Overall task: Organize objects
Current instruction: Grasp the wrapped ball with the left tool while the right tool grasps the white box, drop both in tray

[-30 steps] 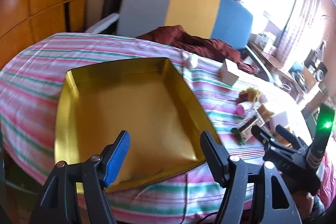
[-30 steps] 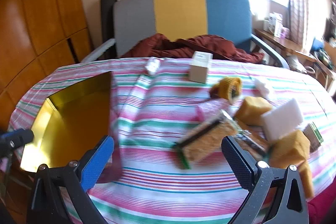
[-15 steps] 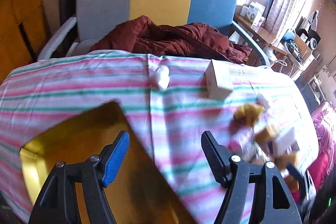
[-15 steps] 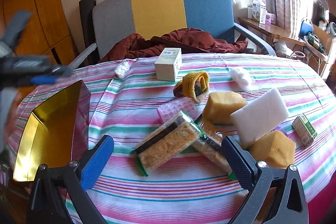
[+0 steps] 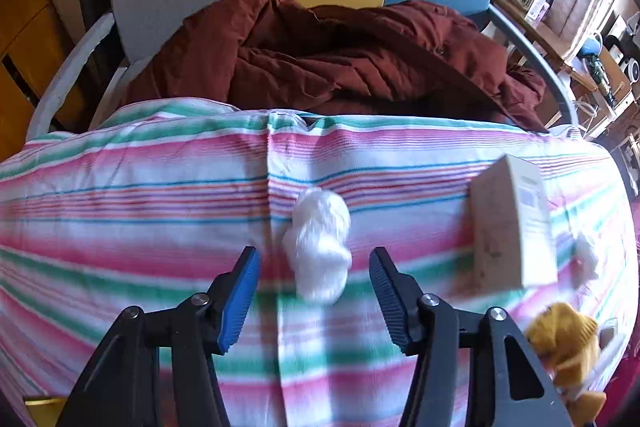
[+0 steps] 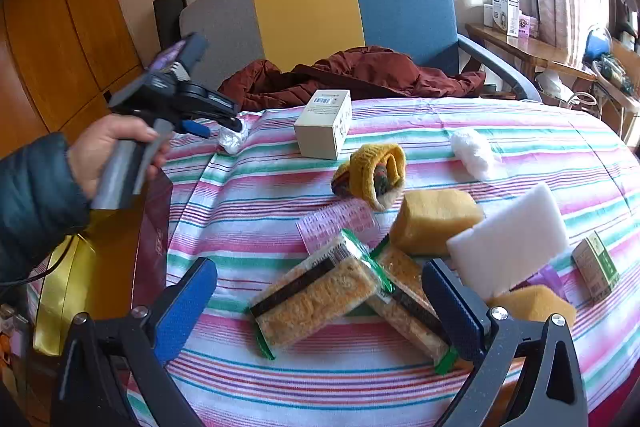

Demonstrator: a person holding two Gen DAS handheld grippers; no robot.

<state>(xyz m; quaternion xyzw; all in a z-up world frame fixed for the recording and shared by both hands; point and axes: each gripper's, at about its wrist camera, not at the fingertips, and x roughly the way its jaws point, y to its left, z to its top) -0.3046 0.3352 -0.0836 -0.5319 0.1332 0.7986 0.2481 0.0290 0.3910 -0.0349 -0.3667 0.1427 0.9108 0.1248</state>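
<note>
My left gripper (image 5: 314, 259) is open, its jaws on either side of a white crumpled wad (image 5: 319, 245) on the striped tablecloth, just short of it. The same wad (image 6: 232, 139) and left gripper (image 6: 224, 125) show in the right wrist view. My right gripper (image 6: 320, 291) is open and empty, hovering over wrapped scrub-sponge packs (image 6: 316, 293). A gold open box (image 6: 64, 287) sits at the table's left edge. A cream carton (image 6: 326, 123), yellow knit item (image 6: 374, 171), yellow sponges (image 6: 434, 221) and a white foam block (image 6: 510, 239) lie around.
A grey, yellow and blue chair (image 6: 316, 11) with a maroon jacket (image 5: 340, 59) stands behind the table. A second white wad (image 6: 472, 149), a pink pill case (image 6: 336, 223) and a small green box (image 6: 596, 265) lie on the cloth. Cluttered shelves (image 6: 532, 43) are at right.
My left gripper has swung away from the gold box and forward across the table to the white wad. My right gripper has moved slightly closer to the sponge packs.
</note>
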